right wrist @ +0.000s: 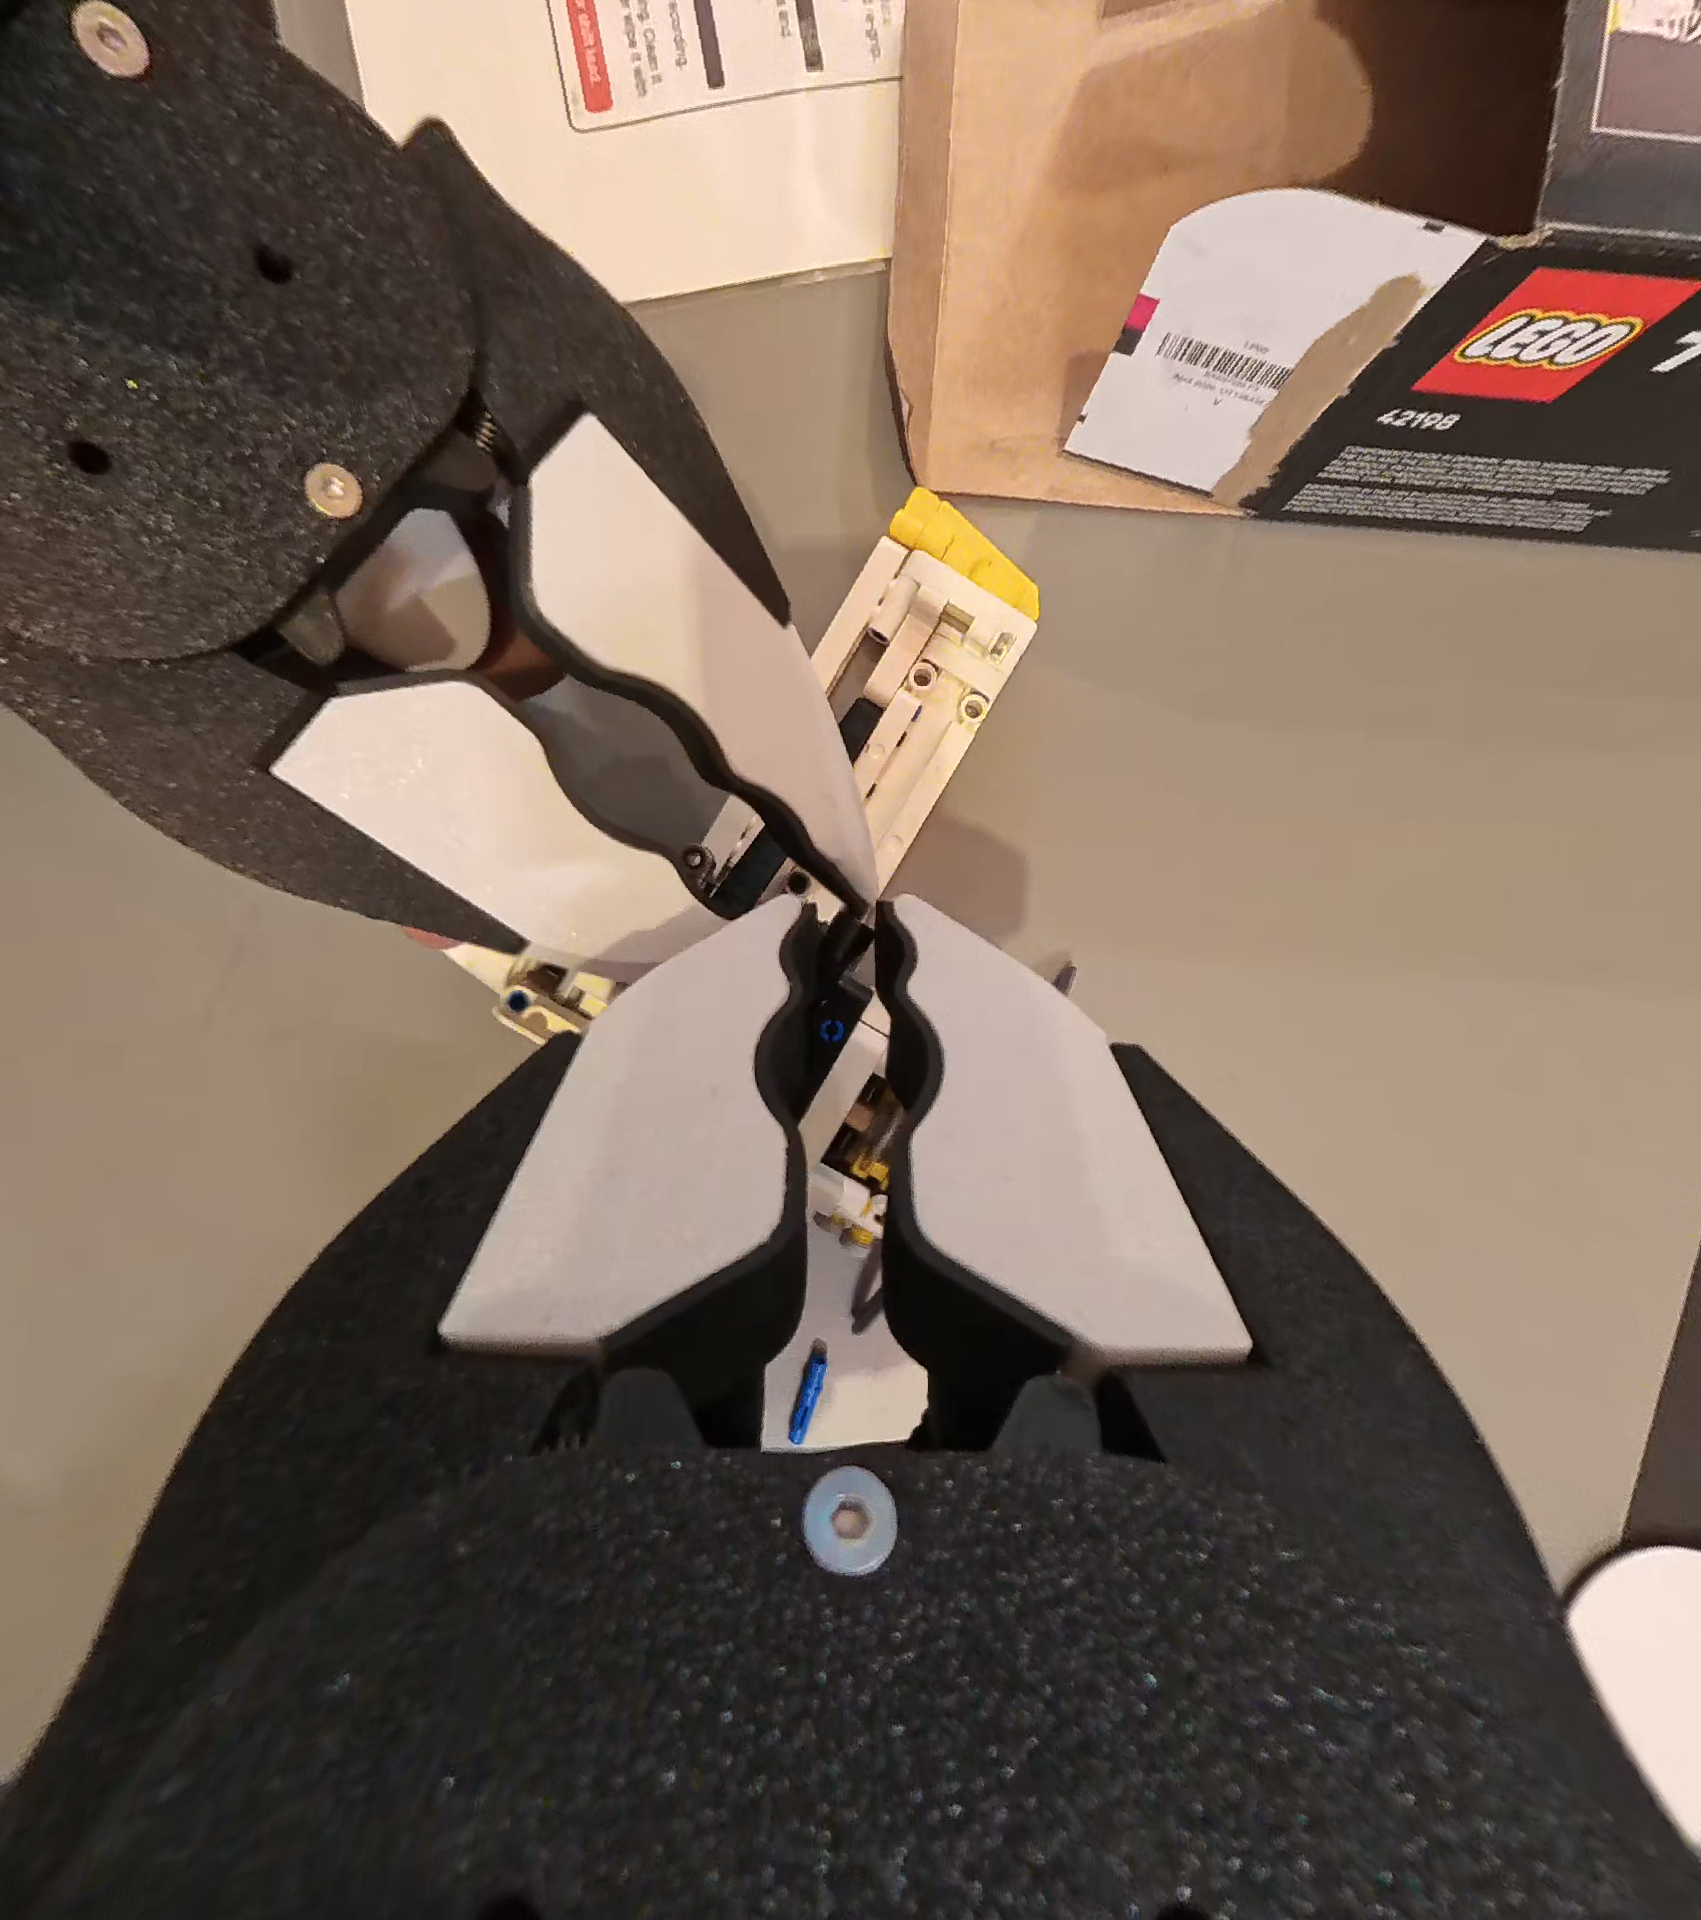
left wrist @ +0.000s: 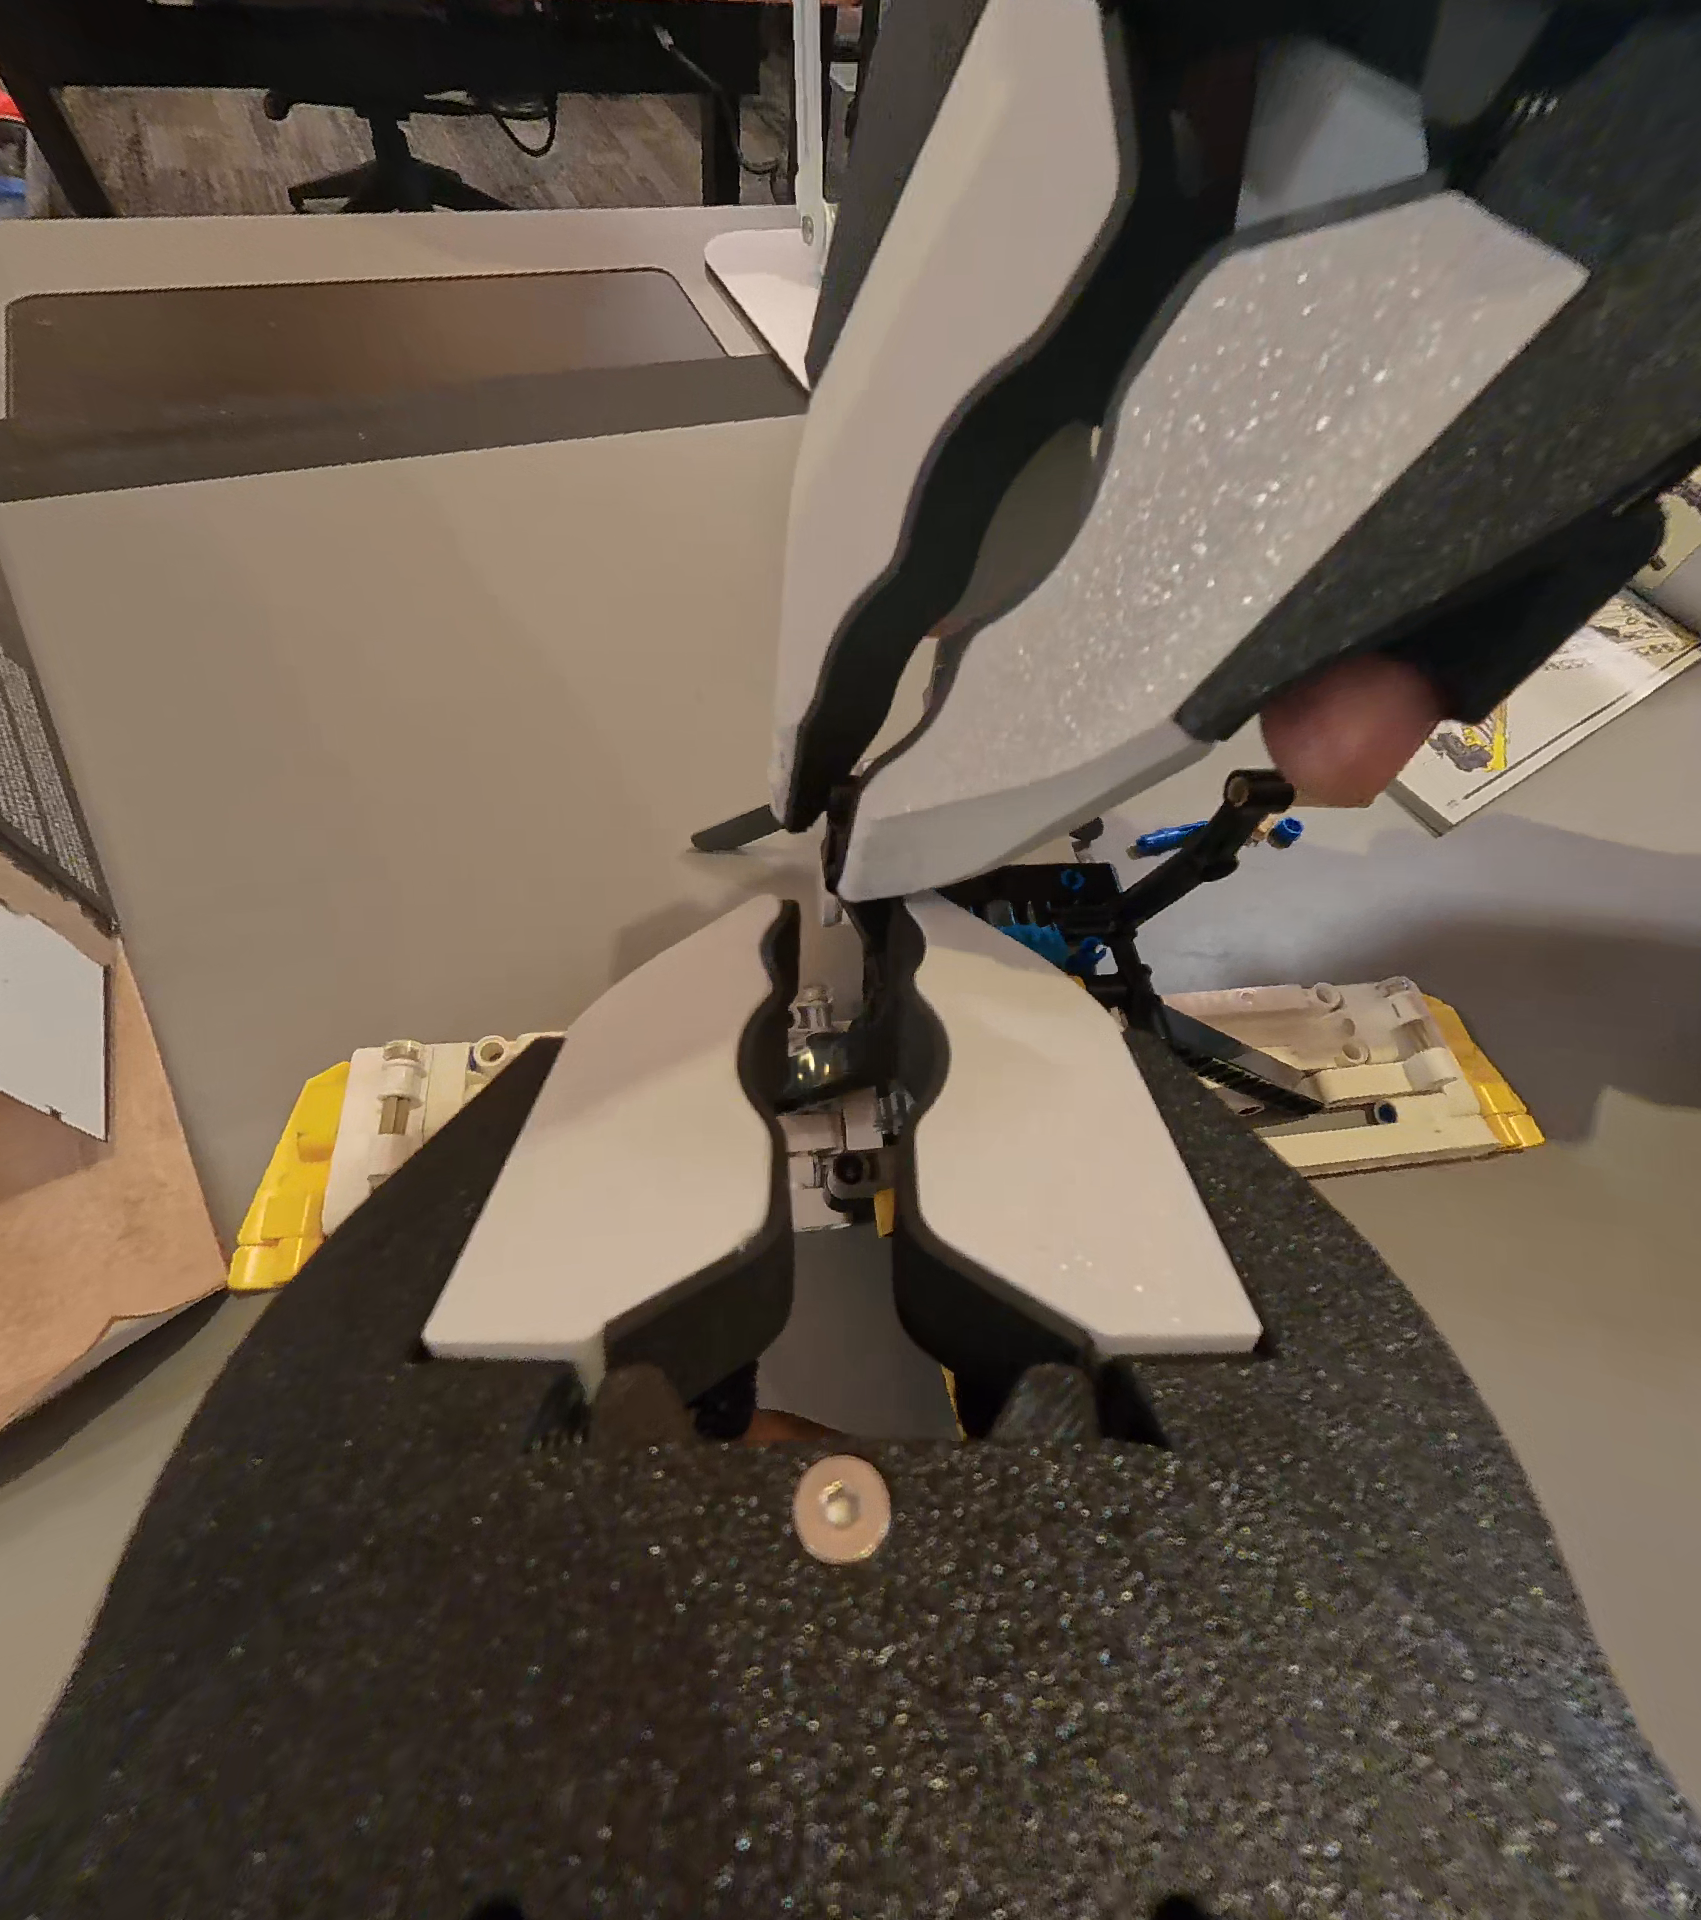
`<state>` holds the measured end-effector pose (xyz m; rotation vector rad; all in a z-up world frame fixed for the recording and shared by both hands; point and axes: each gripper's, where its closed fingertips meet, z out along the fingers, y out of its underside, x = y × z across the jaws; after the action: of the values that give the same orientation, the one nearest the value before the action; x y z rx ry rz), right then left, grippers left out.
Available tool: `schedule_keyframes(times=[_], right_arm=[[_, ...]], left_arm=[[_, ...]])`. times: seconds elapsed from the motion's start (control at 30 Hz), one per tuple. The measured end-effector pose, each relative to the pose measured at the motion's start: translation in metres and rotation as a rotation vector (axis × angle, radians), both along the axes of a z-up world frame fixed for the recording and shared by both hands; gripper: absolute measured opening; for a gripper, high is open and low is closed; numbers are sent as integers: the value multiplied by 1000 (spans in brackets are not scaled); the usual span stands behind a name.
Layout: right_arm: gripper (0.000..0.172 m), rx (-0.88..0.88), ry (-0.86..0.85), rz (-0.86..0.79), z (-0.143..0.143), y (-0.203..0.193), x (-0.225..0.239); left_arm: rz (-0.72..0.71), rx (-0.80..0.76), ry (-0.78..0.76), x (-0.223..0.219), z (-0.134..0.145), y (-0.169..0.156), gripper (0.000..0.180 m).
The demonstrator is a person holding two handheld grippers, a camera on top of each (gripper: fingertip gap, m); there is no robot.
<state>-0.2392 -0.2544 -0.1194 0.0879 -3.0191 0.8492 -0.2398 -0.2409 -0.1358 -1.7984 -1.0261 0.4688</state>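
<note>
While the 2 grippers meet tip to tip over a white-and-yellow brick model (left wrist: 1345, 1060) on the grey table (left wrist: 410, 727), the right gripper (right wrist: 841, 940) pinches a small black piece (right wrist: 844, 948); the left gripper (left wrist: 830, 935) is nearly closed, its hold unclear. Steady, small alignment looks wise. A cardboard box (right wrist: 1085, 312) crowds one side and a booklet (left wrist: 1604, 665) another; open table lies elsewhere.

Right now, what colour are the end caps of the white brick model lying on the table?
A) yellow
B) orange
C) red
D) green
A: the white brick model lying on the table has yellow end pieces at both ends, also seen at its far end in the right wrist view.
</note>
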Motion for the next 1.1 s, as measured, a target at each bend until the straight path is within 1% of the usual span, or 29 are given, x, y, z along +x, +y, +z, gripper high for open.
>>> schedule_keyframes(times=[0.23, 0.37, 0.47, 0.53, 0.67, 0.87, 0.9, 0.93, 0.97, 1.1], right_arm=[[9, -29, -1, 0, 1, 0, -3], [8, -73, -1, -18, 3, -1, -7], [8, -107, 9, -21, 5, -2, -9], [8, -124, 48, -23, 5, -3, -11], [8, -147, 98, -31, 4, -5, -14], [8, -161, 76, -45, 5, -2, -14], [8, -160, 75, -50, 6, -2, -15], [8, -159, 72, -54, 6, -2, -15], [8, -157, 69, -57, 6, -2, -15], [8, -159, 48, -54, 4, -4, -14]], left_arm=[[-27, 17, -25, 2, -5, 5, 16], [-23, 27, -21, 1, -5, 8, 8], [-13, 54, -20, 0, -3, 7, 7], [19, 75, -33, -1, -4, 4, 1], [27, 73, -44, -2, -6, 2, 0], [18, 45, -22, -2, -2, 4, 0], [34, 44, -21, -4, -1, 2, 3], [44, 42, -18, -5, 1, 0, 13], [47, 48, -18, -7, 2, -2, 17], [38, 80, -41, -9, 1, -3, 17]])
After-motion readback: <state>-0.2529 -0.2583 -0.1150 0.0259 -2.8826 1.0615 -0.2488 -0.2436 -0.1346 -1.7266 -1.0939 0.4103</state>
